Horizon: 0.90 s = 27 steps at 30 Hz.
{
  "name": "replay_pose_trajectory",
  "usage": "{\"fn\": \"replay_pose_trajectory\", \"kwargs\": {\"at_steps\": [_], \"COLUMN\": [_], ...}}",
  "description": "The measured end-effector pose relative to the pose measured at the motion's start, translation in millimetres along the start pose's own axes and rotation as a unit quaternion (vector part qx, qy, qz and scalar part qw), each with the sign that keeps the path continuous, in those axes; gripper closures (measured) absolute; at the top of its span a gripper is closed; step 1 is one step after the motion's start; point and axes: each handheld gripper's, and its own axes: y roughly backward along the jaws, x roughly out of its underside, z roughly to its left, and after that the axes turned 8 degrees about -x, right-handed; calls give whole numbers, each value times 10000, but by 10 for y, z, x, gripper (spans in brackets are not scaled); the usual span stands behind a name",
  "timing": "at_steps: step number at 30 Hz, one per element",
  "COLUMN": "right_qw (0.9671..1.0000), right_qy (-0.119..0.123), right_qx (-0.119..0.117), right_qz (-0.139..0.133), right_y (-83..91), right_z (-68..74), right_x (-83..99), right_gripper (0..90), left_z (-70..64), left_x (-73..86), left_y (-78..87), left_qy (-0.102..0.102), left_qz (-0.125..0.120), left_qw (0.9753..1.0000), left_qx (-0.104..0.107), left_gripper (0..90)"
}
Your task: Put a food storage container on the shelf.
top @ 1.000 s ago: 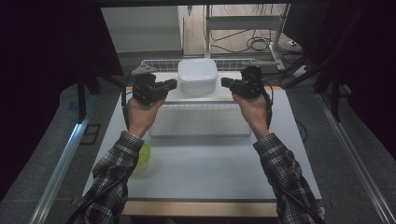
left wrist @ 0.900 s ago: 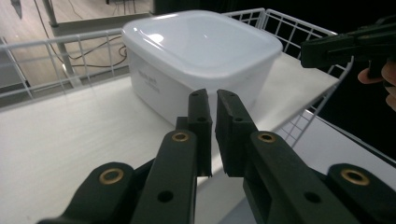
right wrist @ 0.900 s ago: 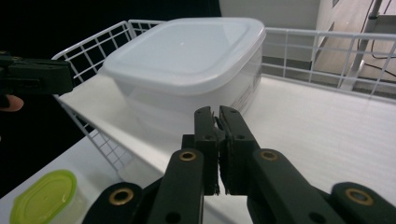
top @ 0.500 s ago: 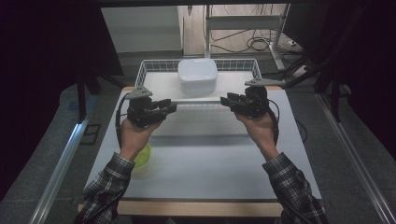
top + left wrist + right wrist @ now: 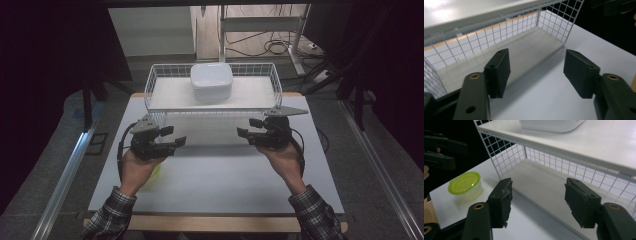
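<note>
1. high view: the white table (image 5: 215, 190) runs from 6 o'clock up toward 12 o'clock, its far edge under a white wire basket shelf (image 5: 155, 80).
2. the wire basket shelf sits at 12 o'clock, long axis running 9 to 3 o'clock across the table, with a lower wooden floor (image 5: 506, 57) seen through the mesh in the left gripper view.
3. a white lidded container (image 5: 211, 81) rests on the shelf's top panel, near its middle.
4. the left gripper (image 5: 172, 142) is at 9 o'clock of the table's middle, pointing toward 3 o'clock; its jaws stand wide apart, holding nothing.
5. the right gripper (image 5: 246, 131) is at 3 o'clock, pointing toward 9 o'clock, facing the left one across a clear gap; its jaws also stand wide, with nothing between them.
6. a small tub with a lime-green lid (image 5: 464, 183) stands on the table at about 7 o'clock, partly under the left hand (image 5: 136, 167) in the high view.
7. against half a second ago, both grippers have drawn back toward 6 o'clock, away from the shelf's front, and sit farther apart; the shelf and container are unmoved.
</note>
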Motion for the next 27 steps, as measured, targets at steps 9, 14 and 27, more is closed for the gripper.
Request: {"fn": "replay_pose_trajectory", "kwargs": {"at_steps": [9,14,27], "right_qw": [9999,9998,9994], "right_qy": [83,76,18], "right_qx": [-20,-82,-178], "right_qz": [81,151,291], "right_y": [73,78,114], "right_z": [90,107,138], "right_x": [229,379,686], "right_gripper": [255,185,32], "left_z": [-139,-218,-270], "left_x": [208,339,675], "left_y": [62,81,103], "left_qy": [-172,-197,-237], "left_qz": [143,159,-65], "left_qw": [9996,9996,9996], "left_qx": [-158,-88,-140], "left_gripper": [164,94,44]}}
